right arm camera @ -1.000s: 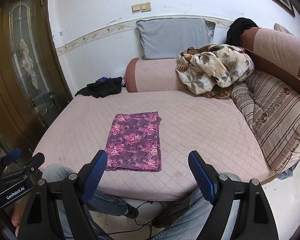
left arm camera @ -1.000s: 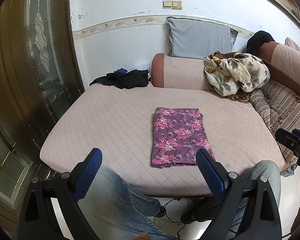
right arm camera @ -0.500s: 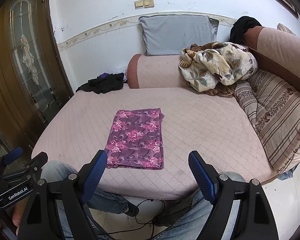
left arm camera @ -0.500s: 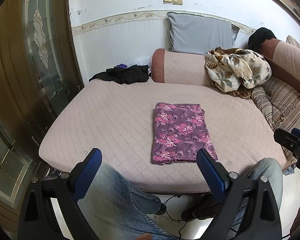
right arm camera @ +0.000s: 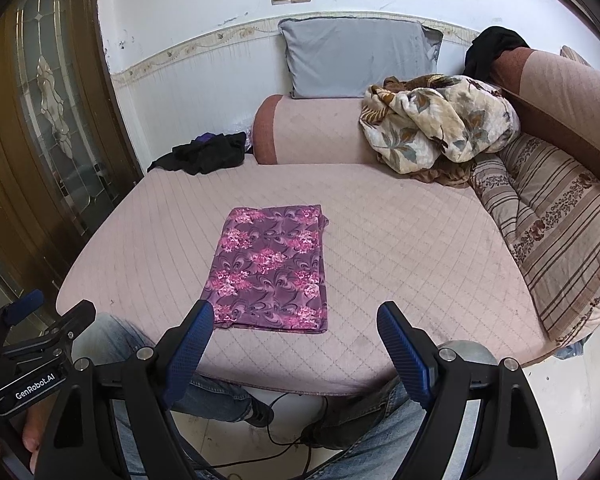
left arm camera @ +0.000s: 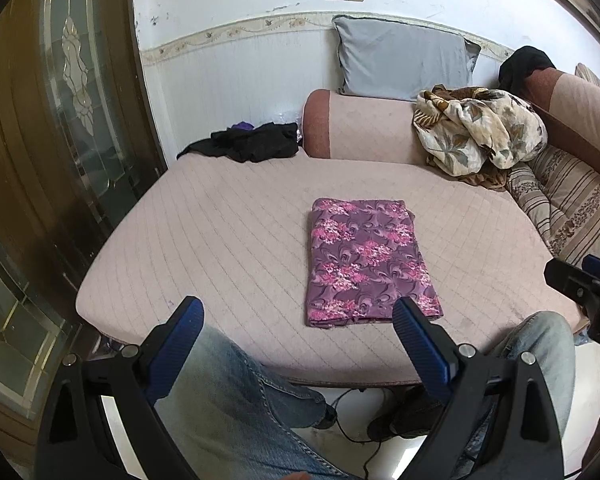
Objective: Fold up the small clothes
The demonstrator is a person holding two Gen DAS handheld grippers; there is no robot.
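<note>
A purple cloth with pink flowers (left arm camera: 364,260) (right arm camera: 270,266) lies folded into a neat rectangle on the pink quilted bed (left arm camera: 228,240) (right arm camera: 412,248). My left gripper (left arm camera: 296,310) hangs open over the person's knees at the bed's near edge, short of the cloth, nothing between its blue fingers. My right gripper (right arm camera: 294,316) is open too, just before the cloth's near edge, empty. Each gripper shows at the edge of the other's view.
A pile of black clothes (left arm camera: 252,144) (right arm camera: 208,152) lies at the bed's far left corner. A bolster (left arm camera: 360,124), grey pillow (right arm camera: 360,56), floral blanket (right arm camera: 436,120) and striped cushion (right arm camera: 552,232) line the back and right. A wooden glass door (left arm camera: 60,128) stands left. Jeans-clad legs (left arm camera: 236,408) sit below.
Both grippers have edged slightly forward and down toward the bed, so the cloth sits a bit lower and nearer in both views. The cloth itself has not moved; jaws unchanged.
</note>
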